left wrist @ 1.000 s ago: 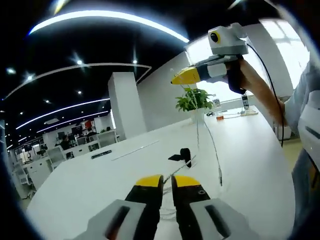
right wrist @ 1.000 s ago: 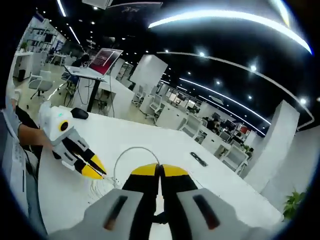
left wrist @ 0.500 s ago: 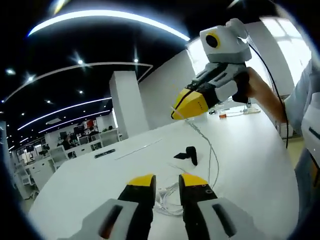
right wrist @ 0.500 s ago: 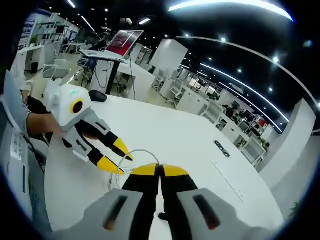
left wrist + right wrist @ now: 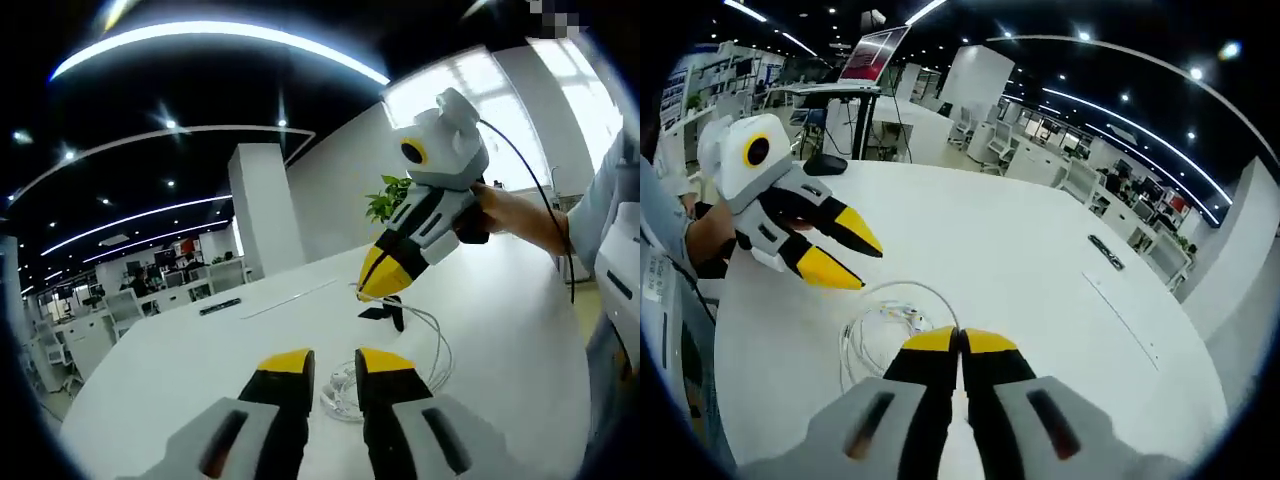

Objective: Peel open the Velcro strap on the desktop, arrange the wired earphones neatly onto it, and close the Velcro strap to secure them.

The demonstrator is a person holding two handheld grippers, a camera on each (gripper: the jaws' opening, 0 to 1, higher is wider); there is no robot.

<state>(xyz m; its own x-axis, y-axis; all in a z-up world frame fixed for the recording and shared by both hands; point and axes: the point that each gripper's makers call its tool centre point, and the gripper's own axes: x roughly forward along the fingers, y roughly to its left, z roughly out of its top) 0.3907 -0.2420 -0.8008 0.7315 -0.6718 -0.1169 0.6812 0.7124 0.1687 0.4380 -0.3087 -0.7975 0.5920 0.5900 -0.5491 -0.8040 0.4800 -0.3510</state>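
Earphone cable (image 5: 385, 375) lies coiled on the bench (image 5: 180, 370), just ahead of the left tool (image 5: 333, 362). Velcro strap (image 5: 385, 312) sits beyond the coil. Right tool (image 5: 383, 283) hangs above the strap. Potted plant (image 5: 392, 203) stands behind.

We see our right tool (image 5: 960, 340) with its yellow-tipped jaws pressed together low over the white bench (image 5: 1040, 250). Just beyond the tips, the white wired earphones (image 5: 880, 335) lie in loose coils. To the left, our left tool (image 5: 845, 250) hangs above the bench, jaws parted.
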